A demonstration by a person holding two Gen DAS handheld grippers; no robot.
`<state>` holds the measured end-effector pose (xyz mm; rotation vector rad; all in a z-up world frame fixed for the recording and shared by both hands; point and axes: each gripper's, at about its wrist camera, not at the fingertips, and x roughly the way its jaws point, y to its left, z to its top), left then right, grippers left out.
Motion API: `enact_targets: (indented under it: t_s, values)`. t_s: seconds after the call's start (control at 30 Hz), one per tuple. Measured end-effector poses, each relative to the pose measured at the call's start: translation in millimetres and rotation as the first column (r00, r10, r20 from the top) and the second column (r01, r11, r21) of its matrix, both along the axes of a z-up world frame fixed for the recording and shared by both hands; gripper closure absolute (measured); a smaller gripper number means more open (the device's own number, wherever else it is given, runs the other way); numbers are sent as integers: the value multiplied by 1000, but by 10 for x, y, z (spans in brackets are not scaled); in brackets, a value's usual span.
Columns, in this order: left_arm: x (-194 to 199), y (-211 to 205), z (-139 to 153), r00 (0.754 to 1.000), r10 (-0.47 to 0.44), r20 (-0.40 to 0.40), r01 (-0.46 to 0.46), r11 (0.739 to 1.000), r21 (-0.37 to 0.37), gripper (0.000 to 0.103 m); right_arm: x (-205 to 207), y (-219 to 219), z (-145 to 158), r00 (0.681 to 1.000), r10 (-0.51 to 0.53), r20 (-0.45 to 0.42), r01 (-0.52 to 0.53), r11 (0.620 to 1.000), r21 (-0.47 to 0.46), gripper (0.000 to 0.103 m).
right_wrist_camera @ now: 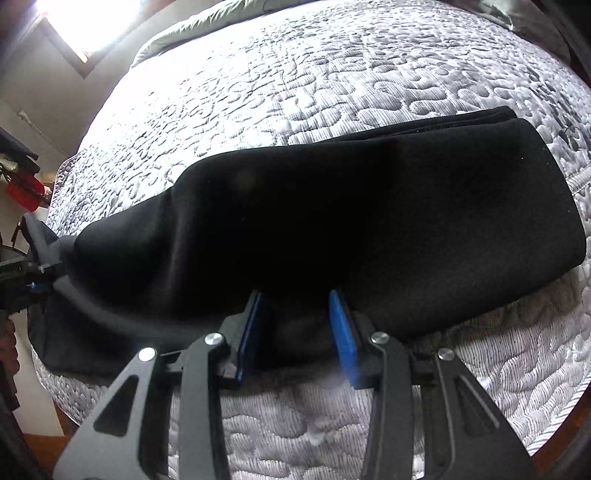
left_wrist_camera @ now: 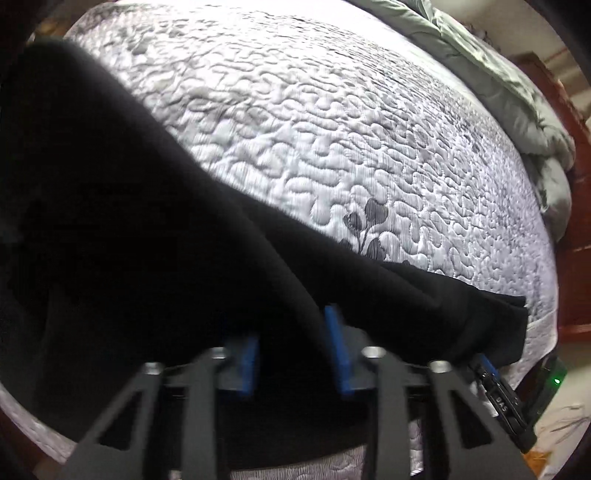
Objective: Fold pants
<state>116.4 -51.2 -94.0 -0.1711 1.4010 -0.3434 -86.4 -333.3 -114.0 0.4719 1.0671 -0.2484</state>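
The black pants (right_wrist_camera: pixel 369 206) lie as a long folded band across the quilted mattress (right_wrist_camera: pixel 295 74). My right gripper (right_wrist_camera: pixel 297 328) is shut on the band's near edge, with dark fabric bunched between its blue pads. At the band's left end the cloth is drawn into a point by my left gripper (right_wrist_camera: pixel 35 284). In the left wrist view the pants (left_wrist_camera: pixel 147 240) rise in a dark sheet toward the upper left, and my left gripper (left_wrist_camera: pixel 293 354) is shut on a fold of them. The right gripper (left_wrist_camera: pixel 491 373) shows at the lower right, at the cloth's far corner.
A grey-green duvet (left_wrist_camera: pixel 498 92) is heaped along the mattress's far side, by a dark wooden bed frame (left_wrist_camera: pixel 576 221). A bright window (right_wrist_camera: pixel 85 22) and a red object (right_wrist_camera: pixel 24 192) sit off the bed's left. A device with a green light (left_wrist_camera: pixel 556 380) is beside the bed.
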Motion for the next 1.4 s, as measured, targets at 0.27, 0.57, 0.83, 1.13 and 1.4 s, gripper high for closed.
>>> enact_targets:
  t_s: [0.27, 0.57, 0.83, 1.13, 1.4]
  values:
    - [-951, 309, 188, 963, 83, 257, -70, 996, -57, 91, -89, -153, 25, 1000, 9, -5, -9, 999, 39, 65]
    - [-1310, 339, -144, 940, 127, 317, -110, 991, -71, 92, 8, 241, 324, 995, 100, -8, -100, 994, -50, 61]
    - [-1276, 424, -168, 945, 117, 306, -91, 991, -100, 91, 319, 1360, 197, 922, 386, -41, -383, 922, 60, 62]
    - [-888, 1163, 232, 943, 184, 276, -167, 982, -86, 47, 362, 1503, 13, 926, 367, -88, -372, 927, -51, 61]
    - [81, 1954, 440, 916, 328, 230, -322, 944, -66, 32, 353, 1540, 7, 930, 357, -87, -363, 930, -63, 61]
